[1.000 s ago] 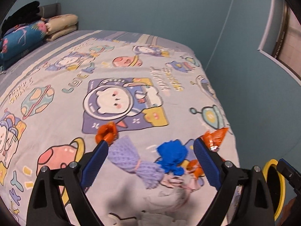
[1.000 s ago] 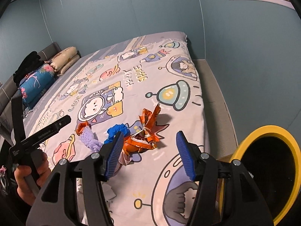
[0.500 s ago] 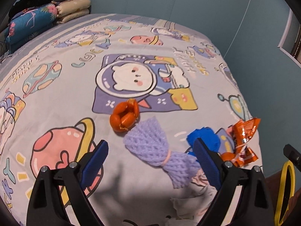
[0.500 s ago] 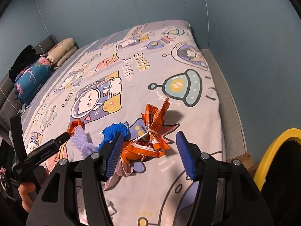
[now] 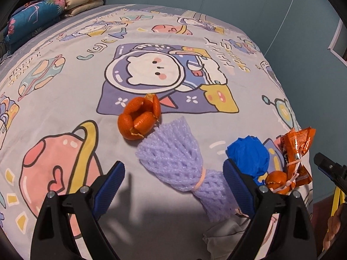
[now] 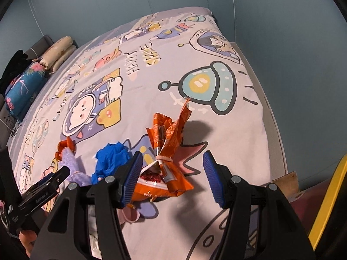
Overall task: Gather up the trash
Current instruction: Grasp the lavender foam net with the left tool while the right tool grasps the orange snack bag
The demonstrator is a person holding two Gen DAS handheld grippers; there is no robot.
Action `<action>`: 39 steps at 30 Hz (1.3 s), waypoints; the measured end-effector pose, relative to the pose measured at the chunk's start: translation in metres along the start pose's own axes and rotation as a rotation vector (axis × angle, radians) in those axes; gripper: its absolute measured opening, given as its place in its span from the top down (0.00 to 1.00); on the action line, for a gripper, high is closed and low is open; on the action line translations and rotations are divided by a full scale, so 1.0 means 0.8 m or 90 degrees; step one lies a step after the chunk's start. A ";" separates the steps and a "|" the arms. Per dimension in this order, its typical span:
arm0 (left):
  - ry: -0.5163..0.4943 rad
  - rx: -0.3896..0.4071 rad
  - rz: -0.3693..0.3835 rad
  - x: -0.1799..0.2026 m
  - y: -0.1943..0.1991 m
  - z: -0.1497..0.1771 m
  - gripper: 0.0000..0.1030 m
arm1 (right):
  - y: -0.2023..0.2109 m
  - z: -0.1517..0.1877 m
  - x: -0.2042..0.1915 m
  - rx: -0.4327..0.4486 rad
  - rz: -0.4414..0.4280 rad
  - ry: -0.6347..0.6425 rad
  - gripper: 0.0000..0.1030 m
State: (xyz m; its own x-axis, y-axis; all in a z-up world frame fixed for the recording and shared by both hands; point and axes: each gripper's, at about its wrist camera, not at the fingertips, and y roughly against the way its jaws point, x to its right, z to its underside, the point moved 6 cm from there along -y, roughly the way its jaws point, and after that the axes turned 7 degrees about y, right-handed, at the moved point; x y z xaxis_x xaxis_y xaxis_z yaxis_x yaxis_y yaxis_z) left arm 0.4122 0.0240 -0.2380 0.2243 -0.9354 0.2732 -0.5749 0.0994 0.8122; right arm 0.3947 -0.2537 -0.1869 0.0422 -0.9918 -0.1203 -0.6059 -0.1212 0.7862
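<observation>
Trash lies on a cartoon-print bedsheet [image 5: 65, 112]. A purple foam fruit net [image 5: 173, 158] lies between the blue pads of my left gripper [image 5: 173, 175], which stands open above it. Orange peel [image 5: 138, 119] rests just beyond the net, and a crumpled blue wad [image 5: 249, 153] sits to its right. My right gripper [image 6: 172, 173] is open over an orange snack wrapper [image 6: 167, 158] tied with a rubber band; the pads do not touch it. The blue wad [image 6: 110, 160] and the foam net [image 6: 71, 164] lie to the wrapper's left.
Pillows [image 5: 54, 10] are stacked at the bed's far left end. A yellow-rimmed bin [image 6: 325, 199] stands off the bed at the right, next to a blue wall. White tissue [image 5: 225, 236] lies under the left gripper's right finger. The bed edge [image 6: 271, 130] drops off at right.
Both grippers have come down closer to the bed. The left one now has the foam net between its fingers; the right one has shifted over the orange wrapper. Neither has changed its opening.
</observation>
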 end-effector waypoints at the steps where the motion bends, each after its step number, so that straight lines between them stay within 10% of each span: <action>1: 0.001 -0.002 -0.001 0.000 -0.003 0.000 0.14 | -0.003 -0.001 0.000 -0.002 0.003 0.002 0.47; 13: 0.003 -0.011 0.000 0.005 -0.024 0.004 0.16 | -0.046 0.001 -0.005 -0.035 0.027 0.018 0.48; 29: -0.029 -0.025 0.017 0.034 -0.035 0.013 0.66 | -0.058 0.004 -0.018 -0.024 0.048 0.059 0.73; 39: -0.040 -0.009 0.024 0.033 -0.009 0.010 0.76 | -0.032 -0.007 -0.012 0.018 0.047 0.048 0.77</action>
State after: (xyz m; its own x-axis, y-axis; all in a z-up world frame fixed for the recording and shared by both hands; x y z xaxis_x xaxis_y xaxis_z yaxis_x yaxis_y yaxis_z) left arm 0.4165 -0.0040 -0.2409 0.1519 -0.9505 0.2709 -0.5703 0.1395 0.8095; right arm 0.4143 -0.2409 -0.2023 0.0564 -0.9983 -0.0159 -0.6321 -0.0481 0.7734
